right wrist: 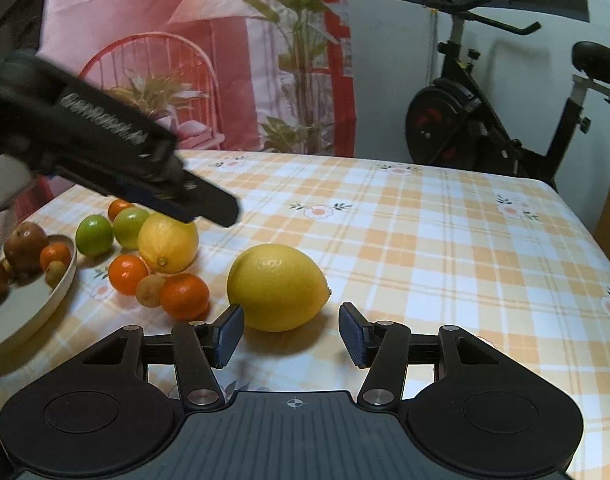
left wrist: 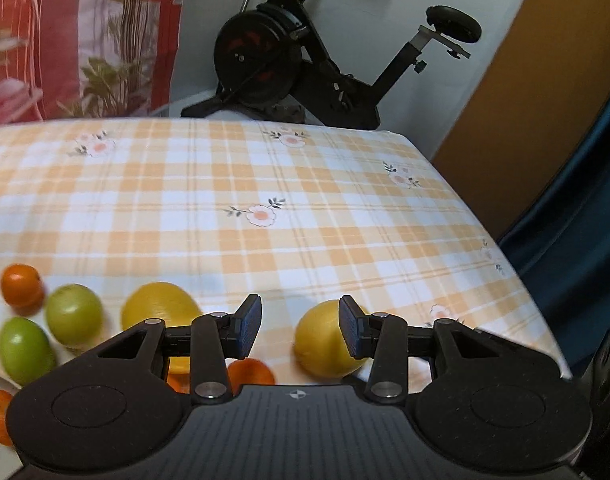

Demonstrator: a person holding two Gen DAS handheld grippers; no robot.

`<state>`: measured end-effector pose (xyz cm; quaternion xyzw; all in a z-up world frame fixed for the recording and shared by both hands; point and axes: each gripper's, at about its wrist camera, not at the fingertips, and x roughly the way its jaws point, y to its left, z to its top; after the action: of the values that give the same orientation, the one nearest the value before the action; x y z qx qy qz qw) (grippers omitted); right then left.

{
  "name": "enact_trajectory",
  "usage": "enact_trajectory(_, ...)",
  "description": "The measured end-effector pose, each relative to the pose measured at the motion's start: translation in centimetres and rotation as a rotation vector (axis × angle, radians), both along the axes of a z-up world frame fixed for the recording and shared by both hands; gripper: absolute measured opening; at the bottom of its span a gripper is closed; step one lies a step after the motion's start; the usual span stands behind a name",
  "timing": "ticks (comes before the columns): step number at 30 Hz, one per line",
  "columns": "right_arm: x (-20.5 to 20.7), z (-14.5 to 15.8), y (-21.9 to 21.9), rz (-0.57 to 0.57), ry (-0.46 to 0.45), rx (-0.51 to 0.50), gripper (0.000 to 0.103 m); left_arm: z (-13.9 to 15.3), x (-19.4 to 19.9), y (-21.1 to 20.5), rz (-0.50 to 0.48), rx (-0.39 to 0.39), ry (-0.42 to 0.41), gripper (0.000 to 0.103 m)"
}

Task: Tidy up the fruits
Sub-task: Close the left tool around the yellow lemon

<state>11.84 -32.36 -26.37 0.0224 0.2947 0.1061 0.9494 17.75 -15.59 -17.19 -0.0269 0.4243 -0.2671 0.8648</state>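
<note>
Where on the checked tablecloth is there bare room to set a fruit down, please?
The far half of the tablecloth, from the near lemon out to the edge by the exercise bike, lies bare, as does the right side. It is crowded on the left: plate, limes, oranges and the second lemon cluster there, under the left gripper.

**Surfaces and finishes**

Tablecloth (right wrist: 425, 232): woven-looking cloth, matt, orange plaid with printed flowers. Near lemon (right wrist: 279, 287): pebbled yellow rind, faint sheen. Tangerines (right wrist: 184, 295): smooth, glossy peel. Green fruits (right wrist: 93, 235): smooth, shiny skin. Bowl (right wrist: 61, 284): cream, smooth, matt rim. Right gripper (right wrist: 291, 334): matt black plastic arms, bright metal pivots, ribbed blue pads (right wrist: 355, 334). Backdrop (right wrist: 225, 60): thin printed cloth, slightly creased.
</note>
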Motion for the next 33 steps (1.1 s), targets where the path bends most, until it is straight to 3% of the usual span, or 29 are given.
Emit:
enact_trajectory(14, 1.4, -0.9, -0.6, 0.086, 0.048, -0.064, 0.054, -0.9, 1.1, -1.4, -0.003, -0.031, 0.06, 0.045)
enact_trajectory(33, 3.1, -1.3, -0.2, 0.133, 0.047, -0.035, 0.055, -2.2, 1.6, -1.3, -0.049, -0.112, 0.119, 0.043)
